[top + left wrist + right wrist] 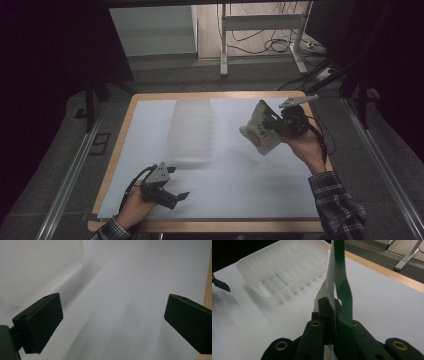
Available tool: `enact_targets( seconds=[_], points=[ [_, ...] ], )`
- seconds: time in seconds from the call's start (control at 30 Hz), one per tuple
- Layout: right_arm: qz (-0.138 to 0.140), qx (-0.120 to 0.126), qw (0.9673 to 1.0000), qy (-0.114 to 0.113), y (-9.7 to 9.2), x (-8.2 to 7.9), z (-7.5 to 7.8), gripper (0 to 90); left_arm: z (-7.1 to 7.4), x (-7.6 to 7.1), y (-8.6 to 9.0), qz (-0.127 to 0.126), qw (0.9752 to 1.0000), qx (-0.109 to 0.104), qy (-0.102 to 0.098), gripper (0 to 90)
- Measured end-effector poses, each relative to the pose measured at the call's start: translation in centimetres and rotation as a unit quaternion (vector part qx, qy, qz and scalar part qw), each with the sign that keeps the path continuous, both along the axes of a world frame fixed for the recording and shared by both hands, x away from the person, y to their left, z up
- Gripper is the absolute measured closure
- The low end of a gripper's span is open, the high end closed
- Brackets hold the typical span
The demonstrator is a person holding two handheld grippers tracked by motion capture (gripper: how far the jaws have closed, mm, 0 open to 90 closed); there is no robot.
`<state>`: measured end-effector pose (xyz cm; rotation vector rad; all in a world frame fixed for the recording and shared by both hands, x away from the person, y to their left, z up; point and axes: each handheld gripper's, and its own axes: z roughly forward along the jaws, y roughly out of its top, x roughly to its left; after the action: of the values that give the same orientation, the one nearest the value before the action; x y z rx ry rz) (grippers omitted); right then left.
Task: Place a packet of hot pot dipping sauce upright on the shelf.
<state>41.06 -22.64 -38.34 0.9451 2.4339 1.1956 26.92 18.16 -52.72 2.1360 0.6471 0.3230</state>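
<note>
Right gripper is clamped on the pouch's top edge, mid-right of frame, off the table; left gripper gapes empty, lower left. I'd guess the tray, center, is the target — carry high, clear the rim before letting go.

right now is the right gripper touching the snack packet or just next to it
Touching. The right gripper view shows the right gripper with its jaws shut on the packet's green edge; the high view shows the packet lifted above the table.
</note>
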Motion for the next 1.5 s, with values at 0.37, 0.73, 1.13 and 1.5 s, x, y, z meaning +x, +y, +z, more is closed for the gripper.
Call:
enact_targets(
  seconds=[0.37,0.73,1.13,1.5],
  points=[
    [0.025,-0.005,0.9996,-0.011,2.1,1.6,1.4,89.4,0.0,0.0,0.0,-0.001,1.0000,0.002,0.000,2.0],
    [0.043,-0.012,0.9989,-0.014,4.6,3.2,2.3,89.4,0.0,0.0,0.1,0.001,1.0000,0.001,-0.003,1.9],
    [0.056,-0.021,0.9980,-0.020,6.8,4.8,3.1,89.4,0.3,0.0,0.4,0.009,0.9998,-0.014,-0.010,1.8],
    [0.078,-0.037,0.9960,-0.020,9.3,6.6,2.9,89.4,0.5,0.0,0.7,0.016,0.9992,-0.031,-0.020,1.0]
  ],
)
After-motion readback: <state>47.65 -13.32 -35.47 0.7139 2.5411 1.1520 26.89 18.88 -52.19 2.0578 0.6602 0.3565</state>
